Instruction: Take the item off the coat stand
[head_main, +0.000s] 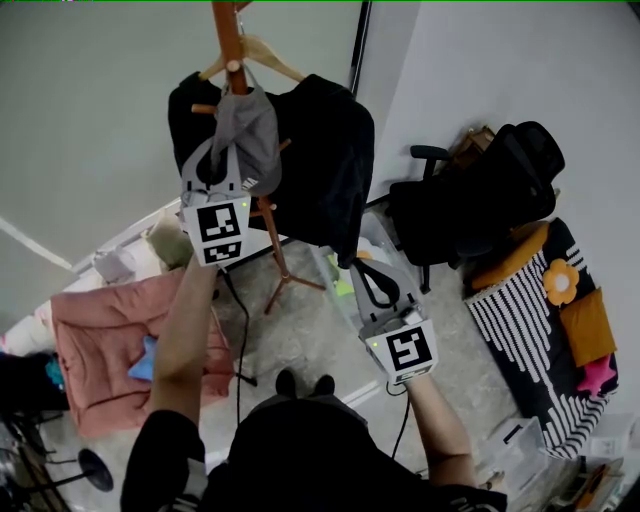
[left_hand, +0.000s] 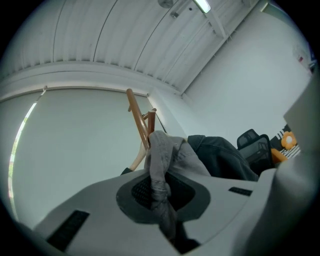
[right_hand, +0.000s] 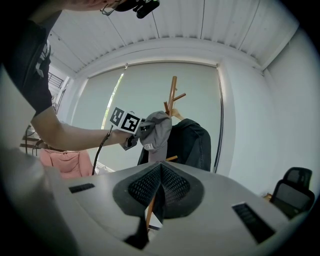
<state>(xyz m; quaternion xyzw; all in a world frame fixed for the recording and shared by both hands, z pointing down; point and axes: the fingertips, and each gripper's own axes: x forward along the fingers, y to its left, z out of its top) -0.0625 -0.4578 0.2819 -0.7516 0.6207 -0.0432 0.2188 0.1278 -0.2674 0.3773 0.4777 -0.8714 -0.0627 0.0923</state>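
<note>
While the person's left arm is stretching up and forward in the head view, the left gripper (head_main: 222, 162) is clamping the lower edge of a grey cap (head_main: 250, 128). That cap is hanging on a peg of the wooden coat stand (head_main: 228, 40), just above and beyond the jaws, draping downward along the pole and touching a black jacket (head_main: 330, 165). The right gripper (head_main: 367, 276) is hovering lower, well apart from the cap, with its arm bent close to the body.

Seen from the left gripper view, the jaws are pinching a twisted fold of cap fabric, and the rest of the cap is rising away toward the stand.

Looking through the right gripper view, its jaws are pressing together on nothing and pointing roughly level at the stand, so the left hand is judged the one placed to lift the cap clear.
</note>
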